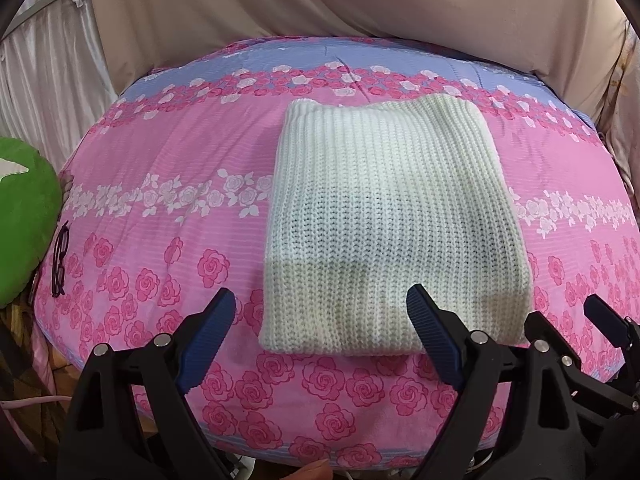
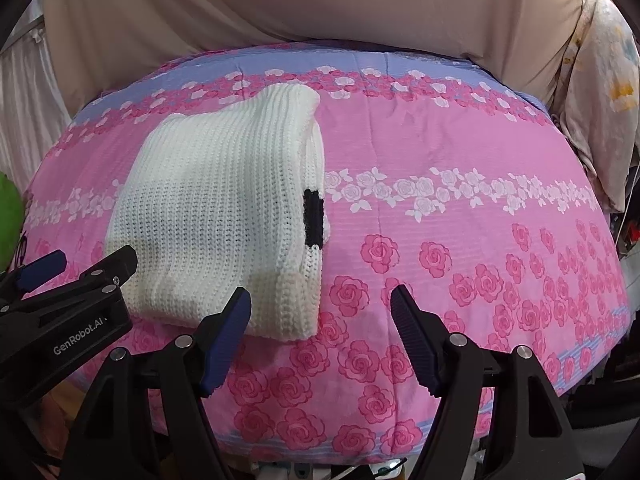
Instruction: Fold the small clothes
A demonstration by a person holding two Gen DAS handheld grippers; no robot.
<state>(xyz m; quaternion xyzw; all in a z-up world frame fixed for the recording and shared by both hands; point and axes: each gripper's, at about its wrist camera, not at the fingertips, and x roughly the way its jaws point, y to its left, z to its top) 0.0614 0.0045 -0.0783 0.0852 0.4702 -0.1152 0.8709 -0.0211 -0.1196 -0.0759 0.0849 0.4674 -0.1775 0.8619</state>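
Note:
A white knitted garment [image 1: 394, 216] lies folded into a thick rectangle on the pink rose-print bedspread [image 1: 160, 208]. In the right wrist view the garment [image 2: 216, 216] sits left of centre and shows a black patch [image 2: 313, 220] on its right folded edge. My left gripper [image 1: 322, 312] is open and empty, just in front of the garment's near edge. My right gripper [image 2: 320, 306] is open and empty, in front of the garment's near right corner. The left gripper also shows at the left of the right wrist view [image 2: 82, 268]. The right gripper shows at the right edge of the left wrist view [image 1: 600, 316].
A green cushion [image 1: 20, 220] and a pair of dark glasses [image 1: 61, 258] lie at the bed's left edge. Beige drapes [image 1: 320, 0] hang behind the bed. A floral pillow [image 2: 600, 92] rests at the right. The bedspread [image 2: 460, 208] stretches to the right of the garment.

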